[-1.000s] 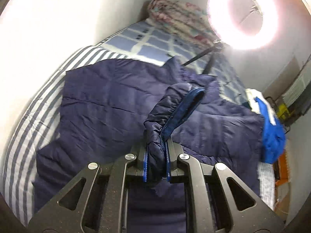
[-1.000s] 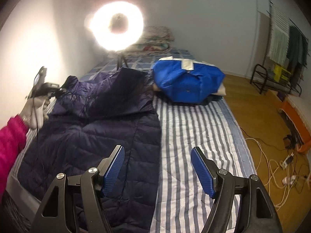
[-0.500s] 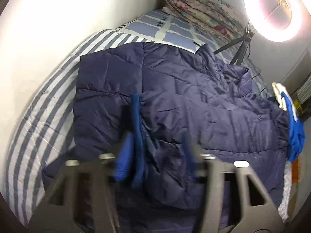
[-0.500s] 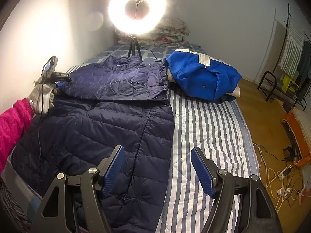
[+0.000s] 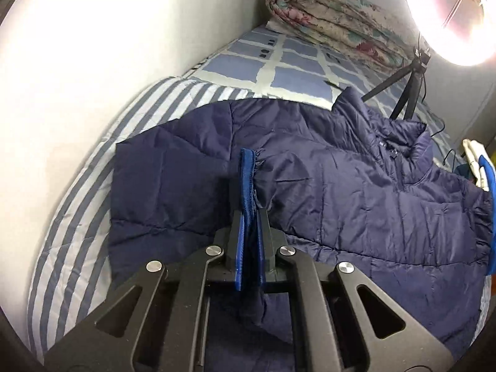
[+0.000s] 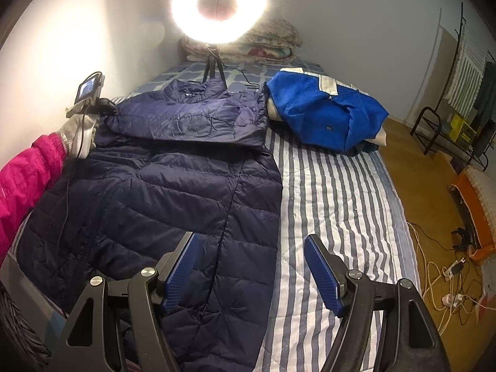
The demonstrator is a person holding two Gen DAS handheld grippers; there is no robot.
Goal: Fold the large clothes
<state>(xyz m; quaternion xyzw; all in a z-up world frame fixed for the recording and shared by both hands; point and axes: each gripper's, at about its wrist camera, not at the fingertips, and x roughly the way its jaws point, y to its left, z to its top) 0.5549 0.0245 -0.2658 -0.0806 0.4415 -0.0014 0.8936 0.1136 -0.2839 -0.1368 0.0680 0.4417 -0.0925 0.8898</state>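
Note:
A long navy quilted down coat [image 6: 173, 183] lies flat on the striped bed, collar toward the ring light. One sleeve is folded across the chest [image 6: 192, 117]. In the left wrist view my left gripper [image 5: 249, 217] is shut on the blue cuff [image 5: 247, 179] of that sleeve, low over the coat [image 5: 356, 192]. The left gripper also shows in the right wrist view [image 6: 90, 93] at the coat's left shoulder, held by a gloved hand. My right gripper [image 6: 251, 266] is open and empty, above the coat's lower right edge.
A bright blue jacket [image 6: 325, 114] lies bundled at the right of the bed [image 6: 334, 198]. A ring light on a tripod [image 6: 217, 3] stands behind the collar, folded floral quilts [image 5: 328, 28] behind it. White wall on the left; cables and a rack on the floor [image 6: 434, 167] at right.
My left gripper carried the cuff down and across, laying the sleeve flat over the coat's chest. My right gripper stayed open and shifted little.

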